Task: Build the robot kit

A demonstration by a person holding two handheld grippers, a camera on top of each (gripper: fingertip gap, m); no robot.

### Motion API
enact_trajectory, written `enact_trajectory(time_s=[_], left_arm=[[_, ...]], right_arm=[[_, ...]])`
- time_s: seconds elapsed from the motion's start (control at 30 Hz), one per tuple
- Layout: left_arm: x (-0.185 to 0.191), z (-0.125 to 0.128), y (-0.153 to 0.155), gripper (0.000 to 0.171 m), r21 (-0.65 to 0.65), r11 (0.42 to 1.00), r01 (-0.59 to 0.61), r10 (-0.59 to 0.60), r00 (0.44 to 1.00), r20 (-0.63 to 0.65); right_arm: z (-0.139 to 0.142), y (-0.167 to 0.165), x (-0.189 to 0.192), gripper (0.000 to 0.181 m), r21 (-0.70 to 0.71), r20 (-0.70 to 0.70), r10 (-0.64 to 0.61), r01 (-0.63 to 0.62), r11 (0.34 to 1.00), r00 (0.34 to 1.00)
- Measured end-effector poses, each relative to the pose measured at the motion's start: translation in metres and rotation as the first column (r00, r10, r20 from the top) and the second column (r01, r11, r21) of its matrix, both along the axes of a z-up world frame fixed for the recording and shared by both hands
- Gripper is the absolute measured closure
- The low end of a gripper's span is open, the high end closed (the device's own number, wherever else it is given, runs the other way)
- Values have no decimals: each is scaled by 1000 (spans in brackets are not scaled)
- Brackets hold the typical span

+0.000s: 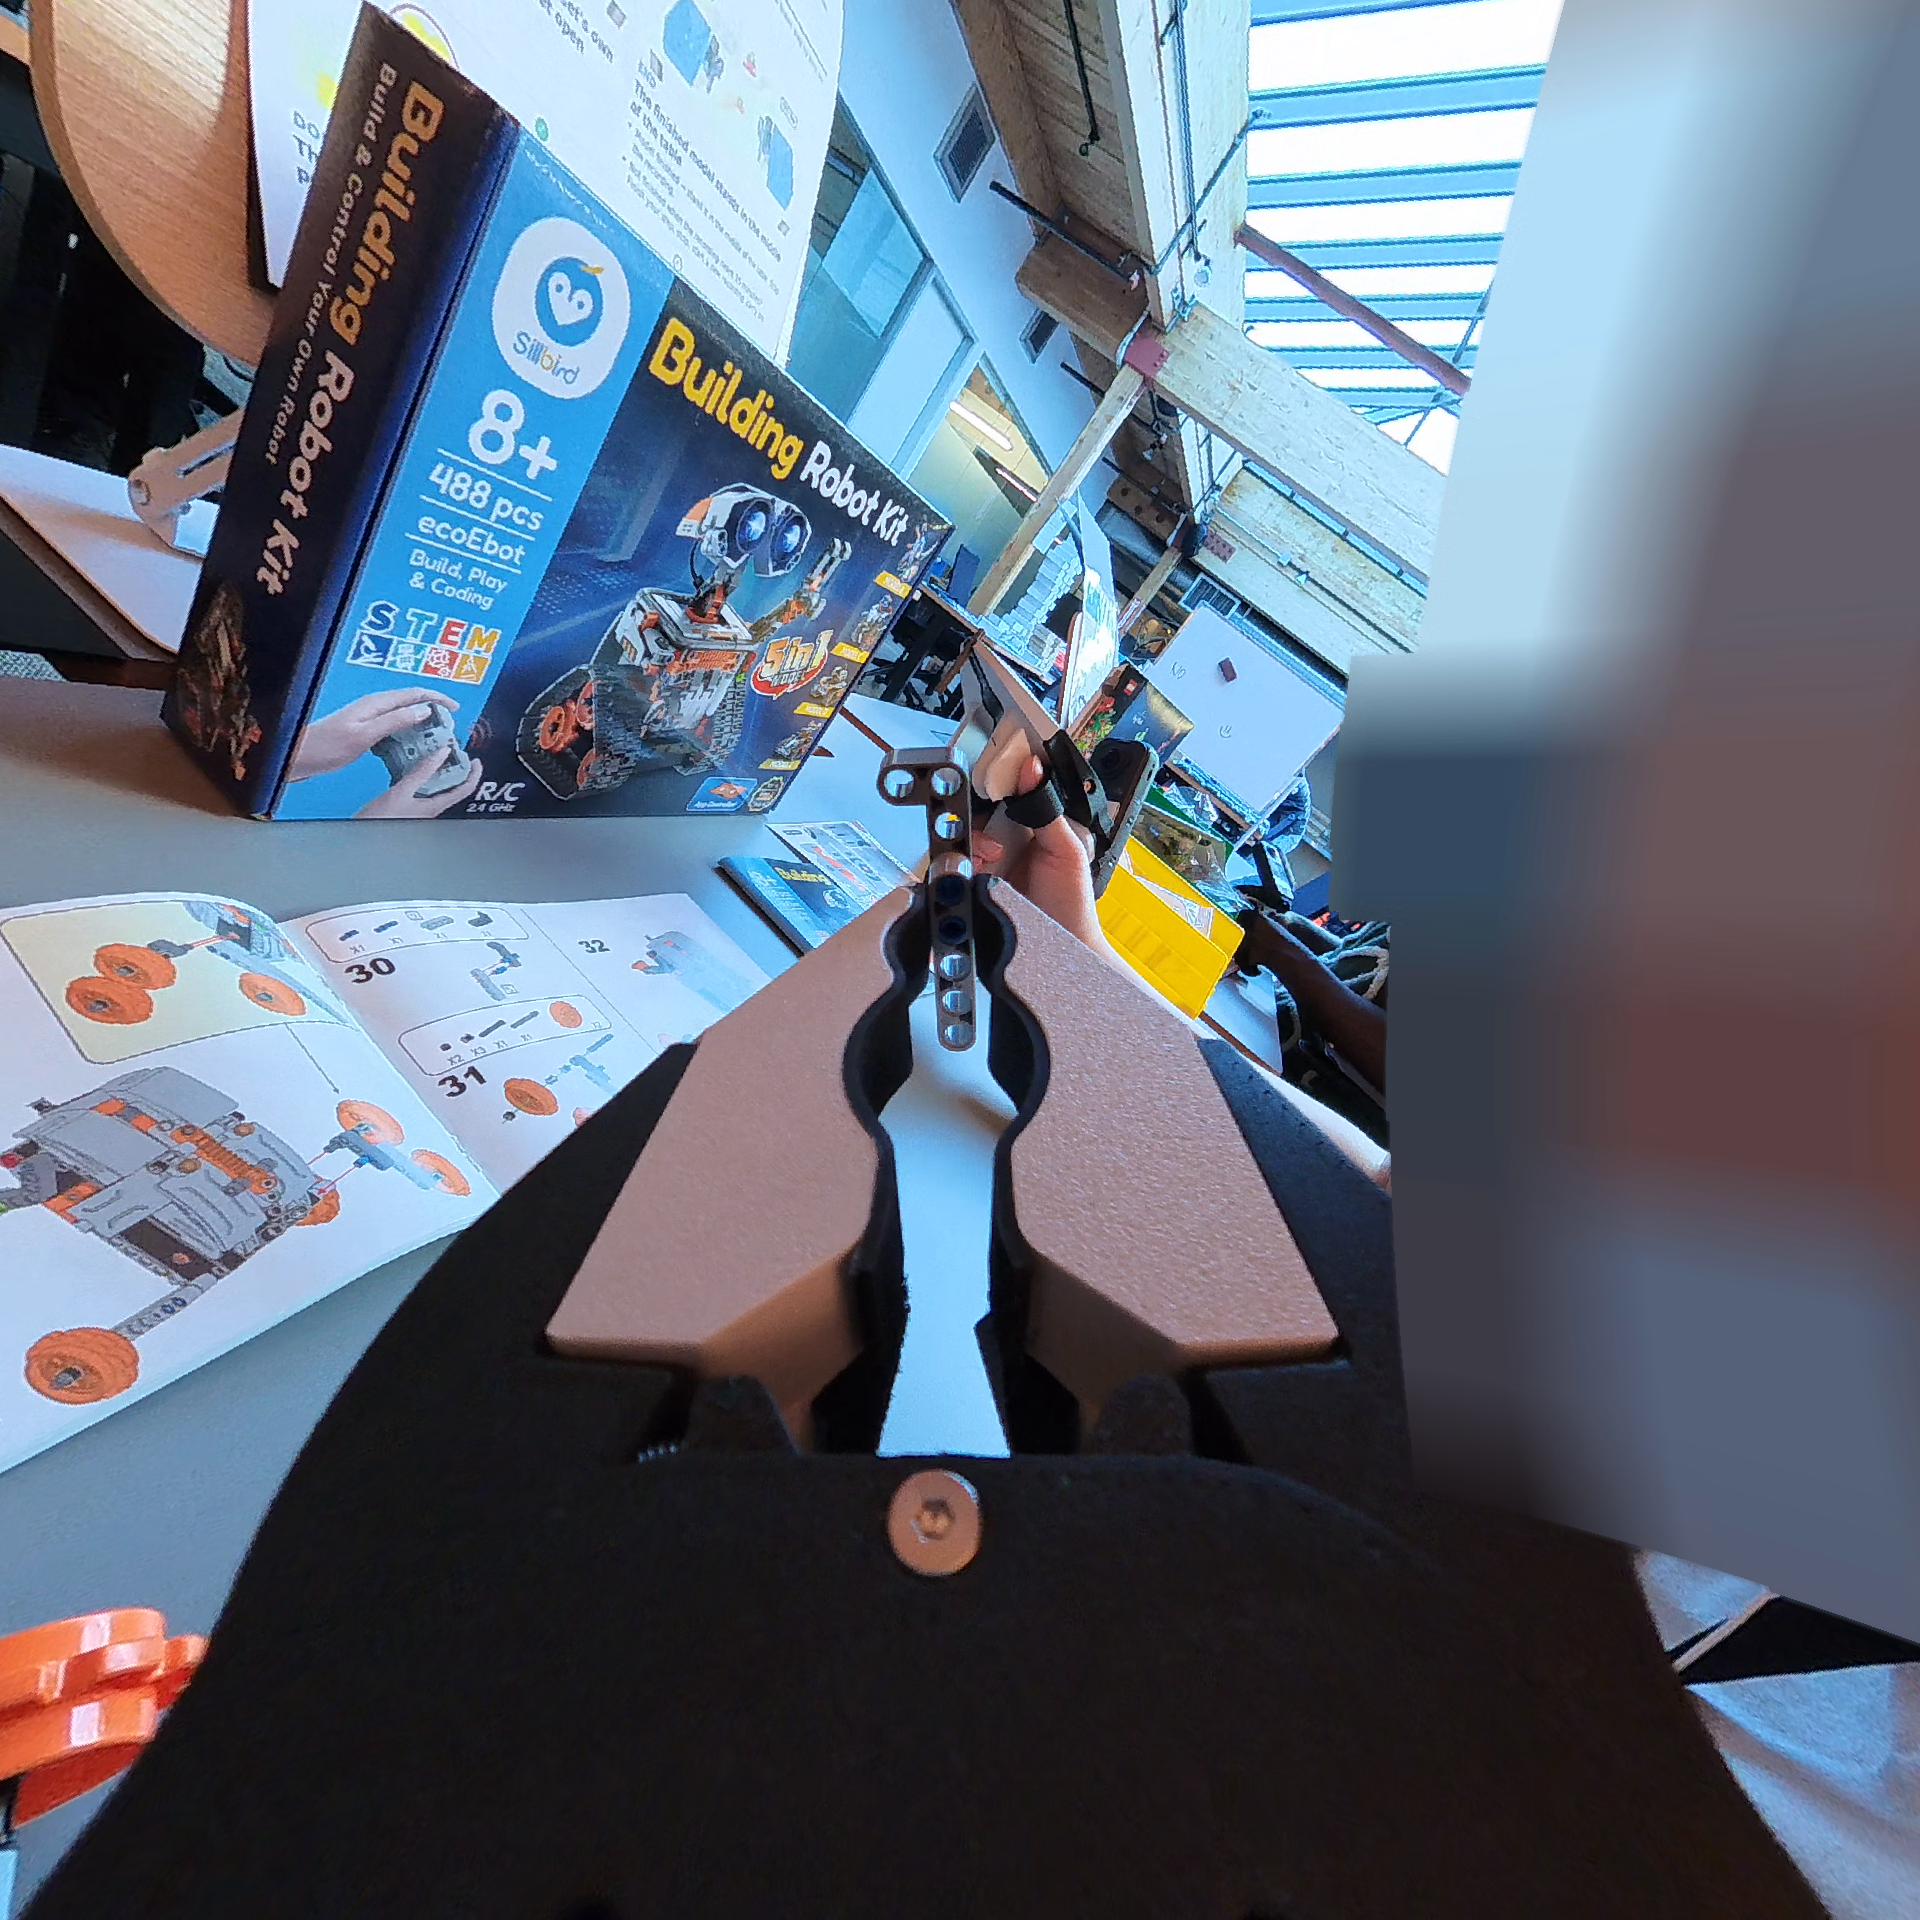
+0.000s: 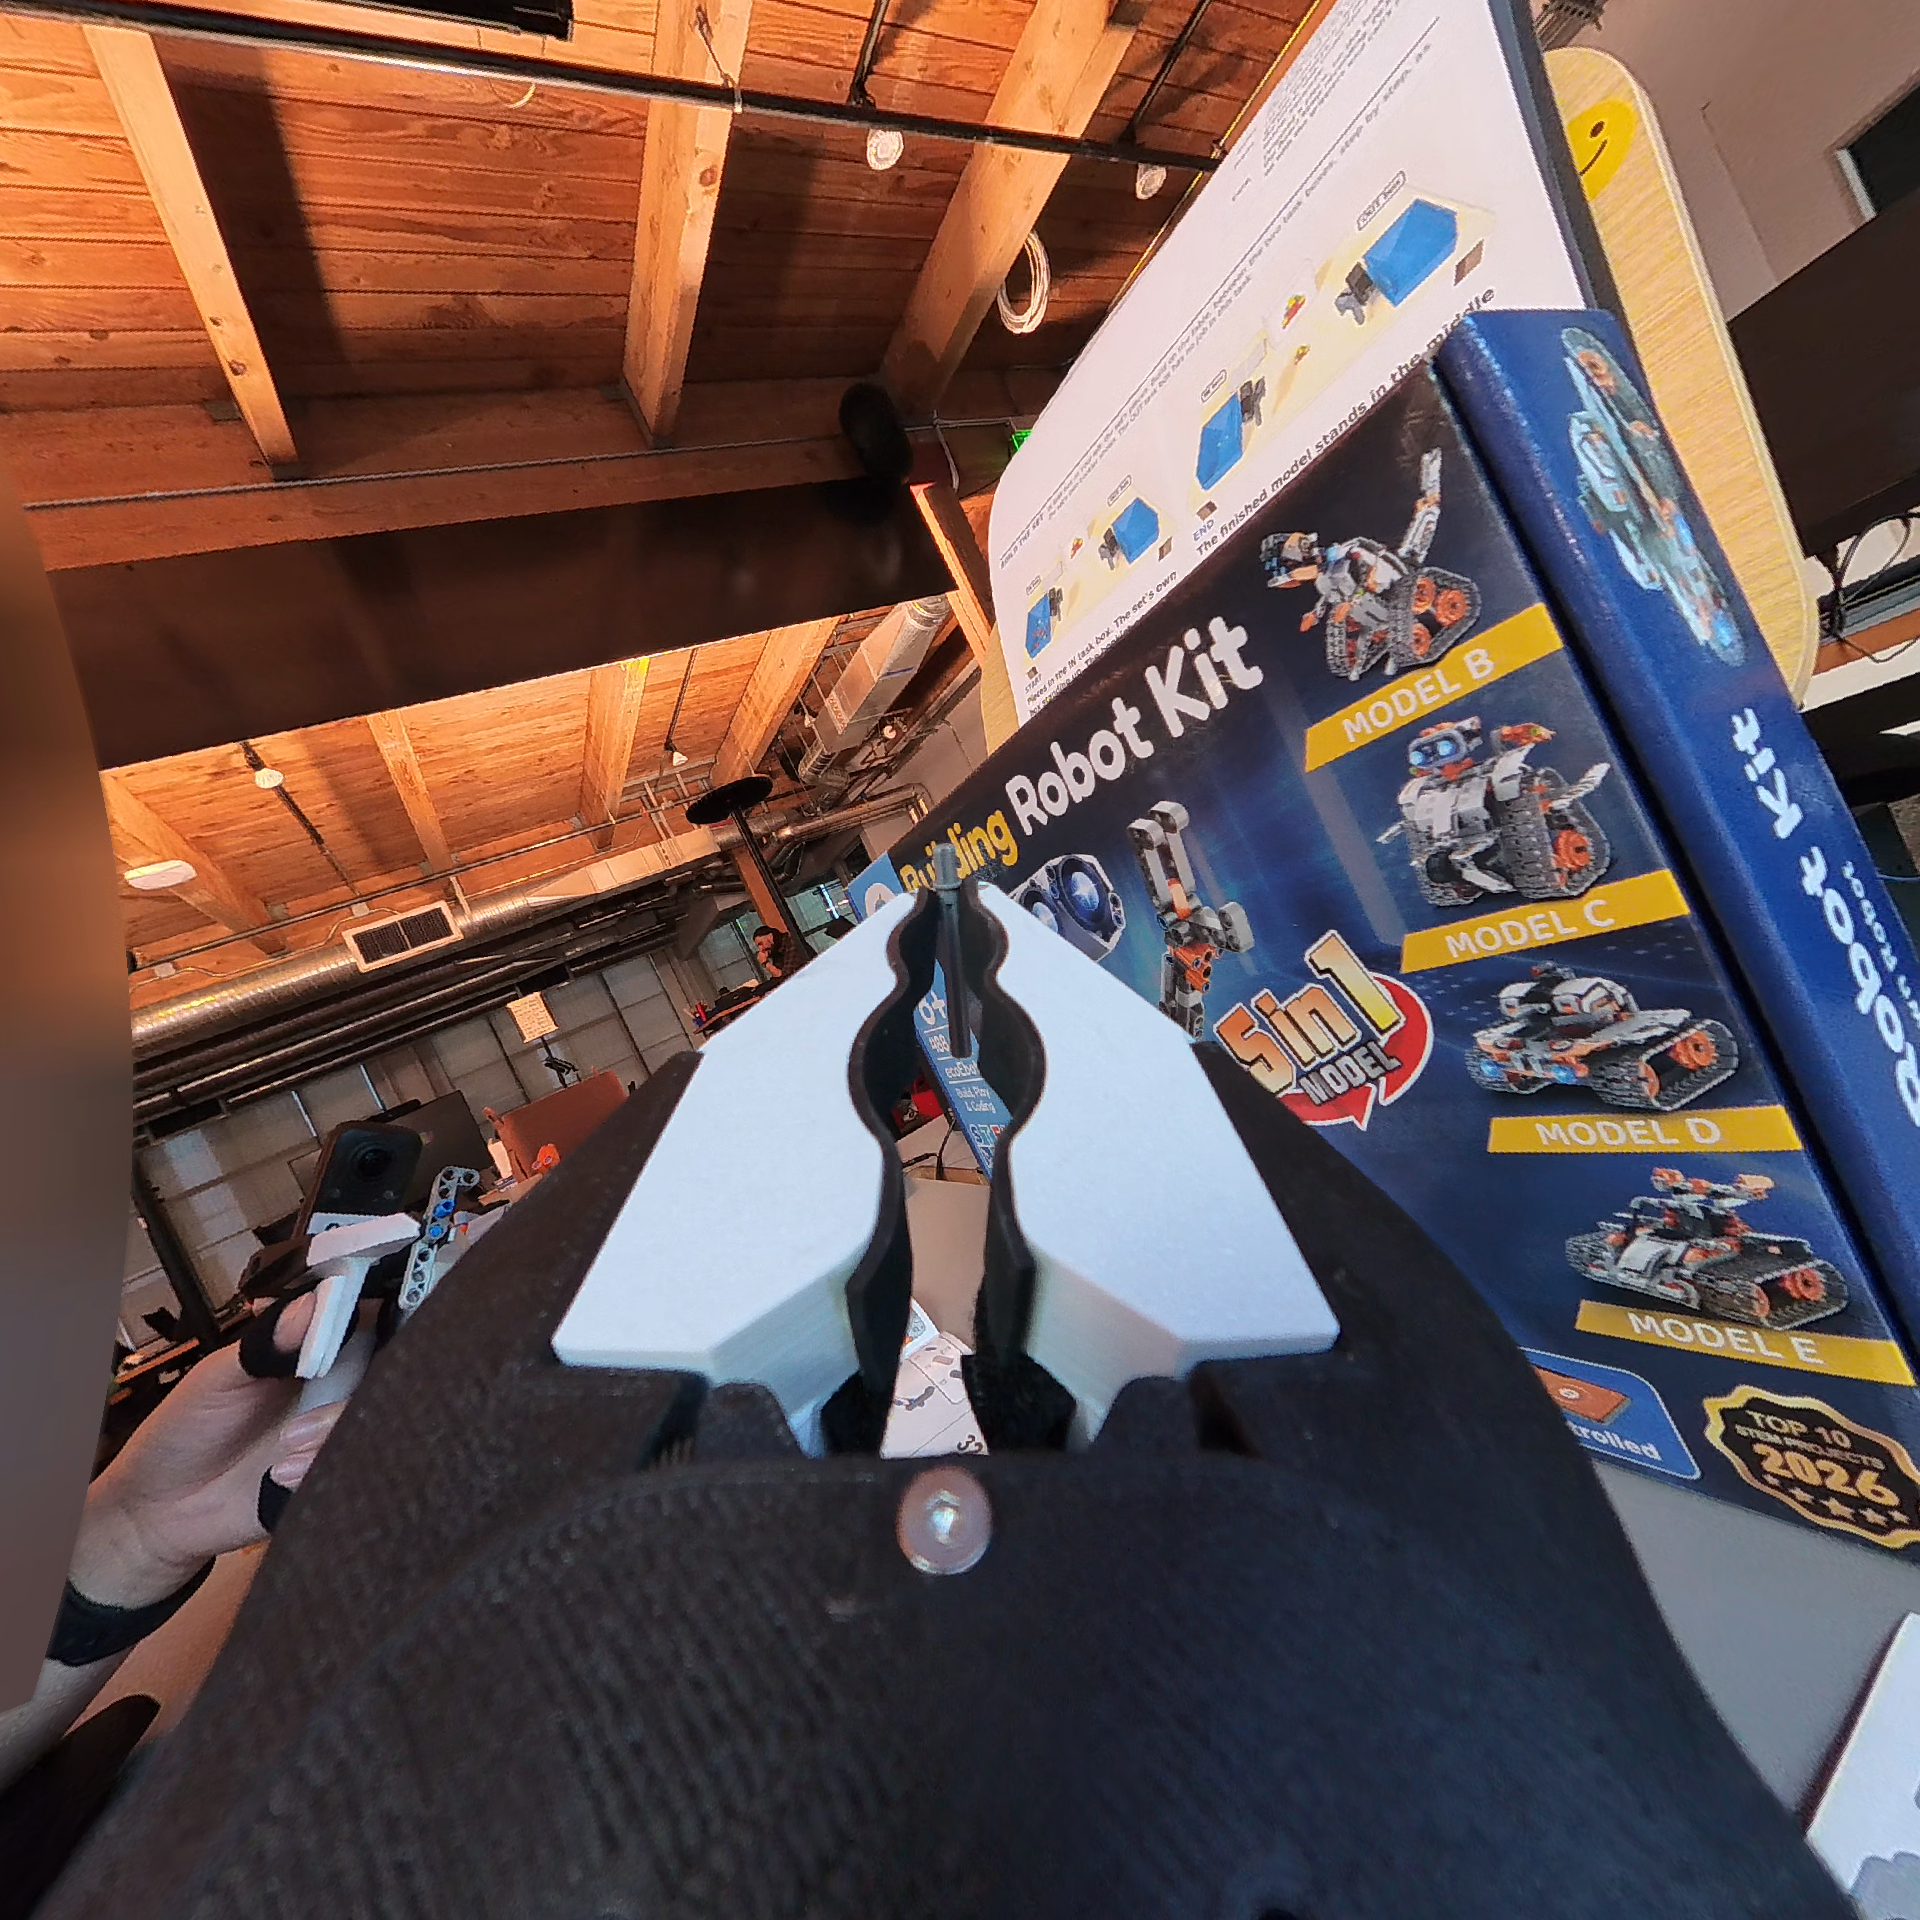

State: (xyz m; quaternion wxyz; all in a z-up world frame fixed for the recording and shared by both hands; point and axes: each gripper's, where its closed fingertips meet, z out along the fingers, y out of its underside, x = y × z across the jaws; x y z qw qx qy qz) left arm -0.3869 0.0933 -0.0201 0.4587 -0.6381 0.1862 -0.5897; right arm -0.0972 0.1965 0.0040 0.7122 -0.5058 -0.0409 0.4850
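My left gripper [image 1: 948,904] is clamped on a grey beam with holes [image 1: 948,894], raised above the open booklet [image 1: 312,1091]. My right gripper [image 2: 948,904] pinches a thin dark rod [image 2: 954,961] upright before the kit box [image 2: 1455,935].

The left hand-held gripper [image 1: 951,914] has tan fingers, the right hand-held gripper [image 2: 951,914] white; the beam [image 1: 948,914] is grey; the kit box [image 1: 582,540] is blue; the table [image 1: 499,852] is pale grey.

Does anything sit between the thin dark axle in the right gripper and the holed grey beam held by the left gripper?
Nothing visible does. The right gripper pinches the dark axle; the left gripper pinches the grey beam. Both are held up in open air, apart.
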Motion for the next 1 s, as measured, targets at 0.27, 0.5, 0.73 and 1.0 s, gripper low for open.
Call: enact_trajectory(time_s=[0.27, 0.5, 0.73, 1.0], left_arm=[[4, -4, 0, 167, -13, 1000, 12, -12, 1000, -5], [3, -2, -1, 167, -5, 1000, 12, -12, 1000, -5], [2, -3, 0, 167, -10, 1000, 12, -12, 1000, -6], [-4, 4, 0, 167, 12, 1000, -12, 12, 1000, 0]], right_arm=[[2, -7, -29, 179, 0, 133, 92, -93, 996, 987], [-15, -41, -97, 178, -86, 365, 416, -415, 906, 833], [-104, -114, -131, 178, -547, 603, 753, -550, 631, 264], [-178, -152, -138, 178, -757, 647, 727, -306, 577, -230]])
